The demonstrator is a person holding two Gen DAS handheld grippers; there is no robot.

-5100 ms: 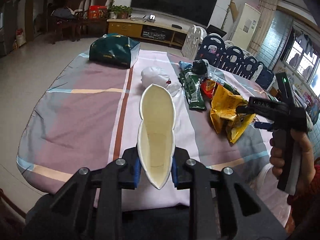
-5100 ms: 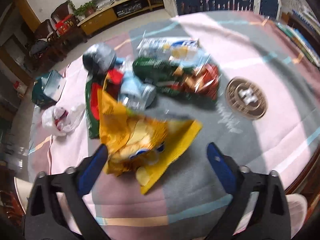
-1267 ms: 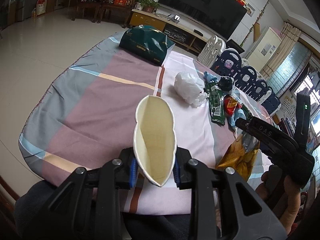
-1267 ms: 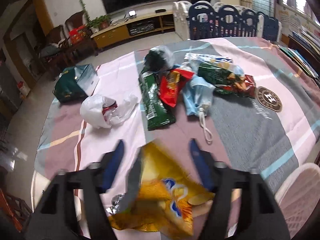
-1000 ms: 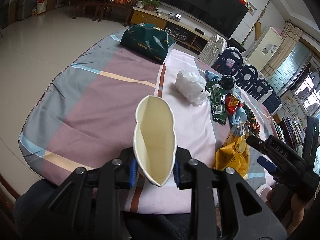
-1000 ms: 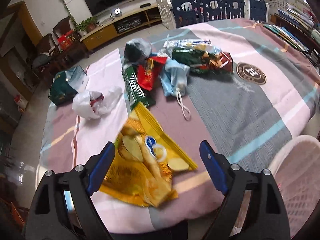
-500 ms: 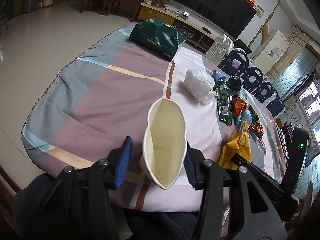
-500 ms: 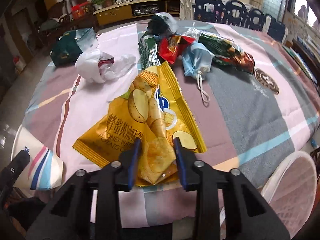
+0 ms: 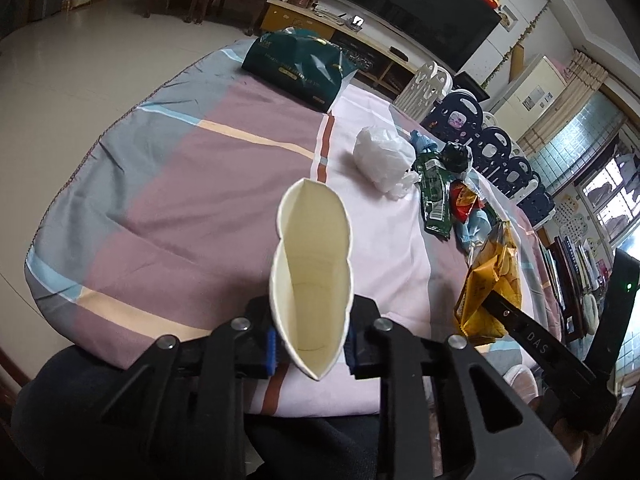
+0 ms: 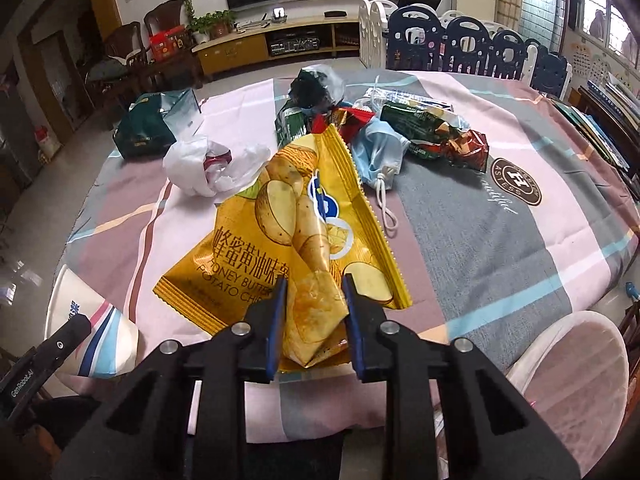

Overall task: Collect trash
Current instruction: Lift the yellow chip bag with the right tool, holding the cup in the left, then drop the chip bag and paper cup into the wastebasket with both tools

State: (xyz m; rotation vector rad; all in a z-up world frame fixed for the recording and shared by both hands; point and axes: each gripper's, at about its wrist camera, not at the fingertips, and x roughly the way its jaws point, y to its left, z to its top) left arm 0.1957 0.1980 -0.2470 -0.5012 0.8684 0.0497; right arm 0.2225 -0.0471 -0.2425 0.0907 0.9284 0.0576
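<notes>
A squashed white paper cup (image 9: 312,260) stands mouth-forward between the pads of my left gripper (image 9: 310,340), whose jaws are closing and press on its sides; the cup (image 10: 92,332) also shows at the lower left of the right wrist view. My right gripper (image 10: 314,320) is closing on the crumpled lower corner of a yellow potato chip bag (image 10: 288,232), pads pinching the foil. In the left wrist view that bag (image 9: 492,280) hangs off the table by the near edge, to the right of the cup.
On the striped tablecloth (image 10: 480,240) lie a white plastic bag (image 10: 208,164), a dark green tissue pack (image 10: 152,128), a blue pouch (image 10: 380,152) and several snack wrappers (image 10: 432,128). A white plastic chair (image 10: 572,376) stands at the table's near right.
My right gripper went from wide open over the chip bag to pinching it and raised it off the cloth. The left jaws loosened around the cup half a second ago, then squeezed it again.
</notes>
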